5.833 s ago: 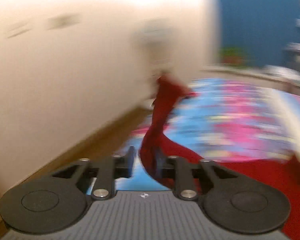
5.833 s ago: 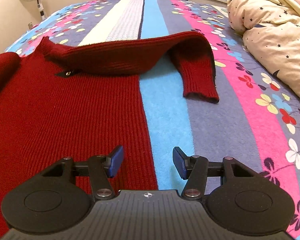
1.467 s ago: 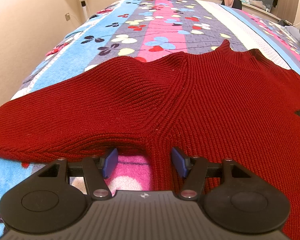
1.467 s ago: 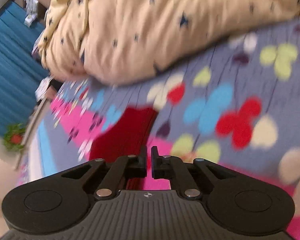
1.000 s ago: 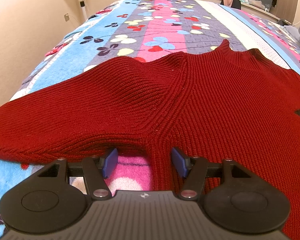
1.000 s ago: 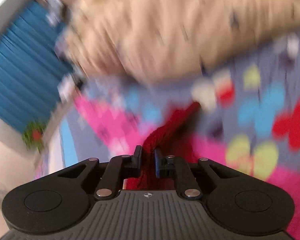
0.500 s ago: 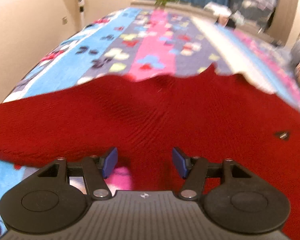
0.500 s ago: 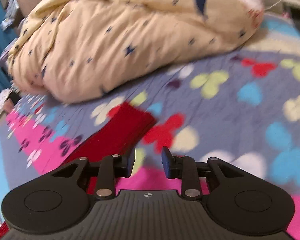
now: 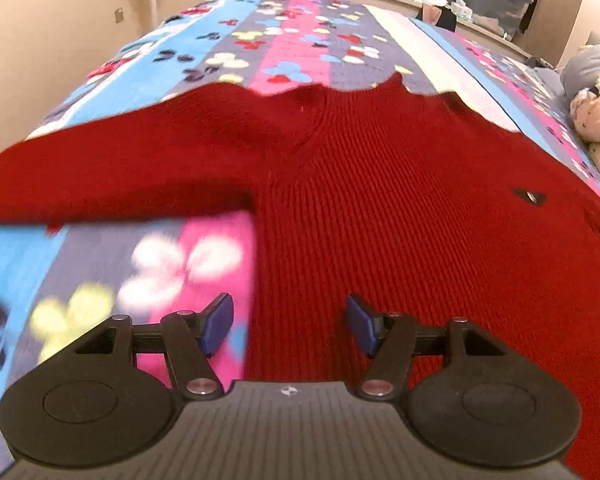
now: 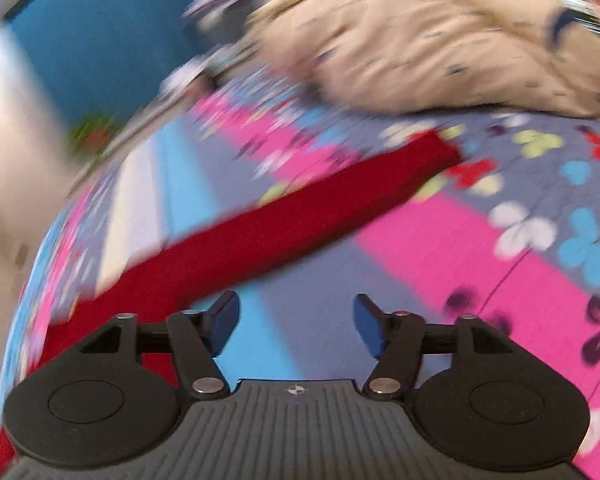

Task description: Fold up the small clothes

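On the flowered bedspread (image 9: 288,36) the red sweater (image 9: 380,208) lies spread flat, front up, collar toward the bedspread's far end, hem nearest, sleeves stretched out sideways; no fold looks made yet. The left gripper (image 9: 286,322) hovers with jaws spread and empty over the sweater's side edge, while the right gripper (image 10: 296,326) has jaws opening, nothing between them, beside the outstretched sleeve (image 10: 300,220)

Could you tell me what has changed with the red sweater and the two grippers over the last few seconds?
The right gripper, shut on the dark red knitted sweater's sleeve a second ago, has let go: its jaws are opening with nothing between them, and the sleeve lies stretched out on the striped floral bedspread. The left gripper drew back along the sweater's body, open and empty as before. The sweater stays spread flat.
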`<state>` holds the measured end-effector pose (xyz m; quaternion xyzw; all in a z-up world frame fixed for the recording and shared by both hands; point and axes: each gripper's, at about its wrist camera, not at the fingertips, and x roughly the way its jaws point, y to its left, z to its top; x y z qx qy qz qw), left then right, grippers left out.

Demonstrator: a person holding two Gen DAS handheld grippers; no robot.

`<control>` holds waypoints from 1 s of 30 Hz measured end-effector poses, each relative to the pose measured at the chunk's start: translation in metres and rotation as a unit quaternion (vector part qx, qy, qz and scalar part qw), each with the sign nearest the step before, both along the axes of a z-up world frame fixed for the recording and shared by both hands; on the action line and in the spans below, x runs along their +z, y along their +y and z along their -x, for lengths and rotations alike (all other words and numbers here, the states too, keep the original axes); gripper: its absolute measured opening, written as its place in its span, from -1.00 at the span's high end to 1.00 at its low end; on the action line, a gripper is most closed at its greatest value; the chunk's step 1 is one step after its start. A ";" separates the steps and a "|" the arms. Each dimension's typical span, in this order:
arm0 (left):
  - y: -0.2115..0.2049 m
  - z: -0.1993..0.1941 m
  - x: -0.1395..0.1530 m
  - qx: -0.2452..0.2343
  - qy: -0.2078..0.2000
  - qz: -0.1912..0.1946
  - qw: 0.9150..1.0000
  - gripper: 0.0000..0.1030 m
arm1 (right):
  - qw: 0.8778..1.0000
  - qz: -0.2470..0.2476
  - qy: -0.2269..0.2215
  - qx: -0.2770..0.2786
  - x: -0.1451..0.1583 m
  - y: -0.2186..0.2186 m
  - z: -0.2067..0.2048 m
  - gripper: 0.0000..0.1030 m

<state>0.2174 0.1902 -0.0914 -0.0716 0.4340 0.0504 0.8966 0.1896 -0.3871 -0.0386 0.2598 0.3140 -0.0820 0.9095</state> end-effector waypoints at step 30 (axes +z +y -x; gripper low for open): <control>0.005 0.188 -0.006 0.047 0.086 0.092 0.991 -0.36 | 0.966 -0.013 0.148 0.212 -0.054 0.032 0.063 -0.32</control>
